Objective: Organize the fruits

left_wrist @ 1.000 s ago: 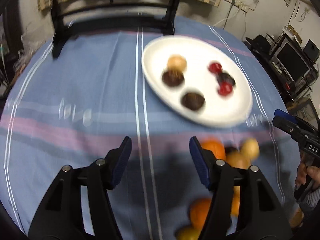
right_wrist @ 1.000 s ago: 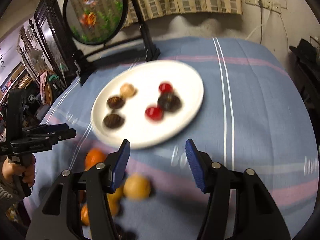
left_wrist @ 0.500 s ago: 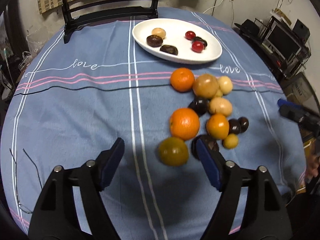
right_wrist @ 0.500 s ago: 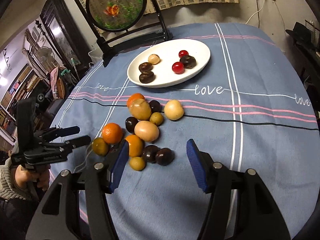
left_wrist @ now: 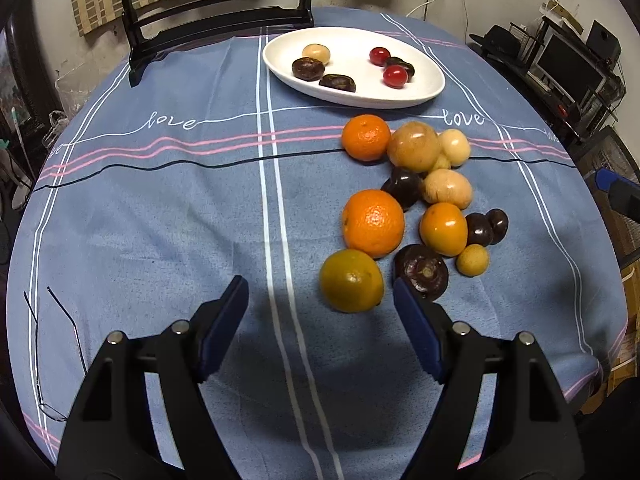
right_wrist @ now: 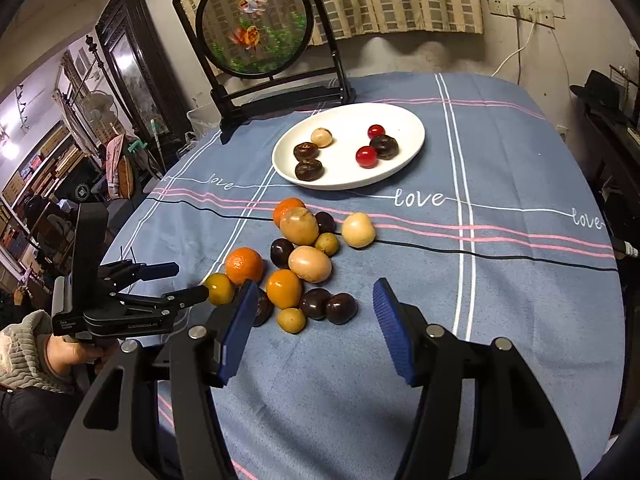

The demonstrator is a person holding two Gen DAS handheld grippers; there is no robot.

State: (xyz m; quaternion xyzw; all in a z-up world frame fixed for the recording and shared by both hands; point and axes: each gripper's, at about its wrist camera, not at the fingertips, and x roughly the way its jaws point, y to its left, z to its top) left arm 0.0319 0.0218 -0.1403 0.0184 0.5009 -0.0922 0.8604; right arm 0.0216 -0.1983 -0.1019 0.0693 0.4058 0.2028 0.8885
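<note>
Blue cloth with white and pink stripes (left_wrist: 160,208) covers the round table, and a framed round screen with goldfish (right_wrist: 254,32) stands at its far side. An oval white plate (left_wrist: 424,92) near that screen already holds six small fruits, dark, red and pale. All the other fruits lie loose in one group on the cloth, between the plate and the grippers.

The left gripper (left_wrist: 320,320) stands wide open with nothing between its blue pads, and the yellow-green citrus fruit (left_wrist: 351,280) lies just in front of it. The right gripper (right_wrist: 312,320) is also open and empty, near two dark round fruits (right_wrist: 328,306).

I judge the step is to pick one fruit. The citrus touches a large orange (left_wrist: 373,223), so the left pads should come down on its two free sides and close gently, so the neighbours do not roll.
</note>
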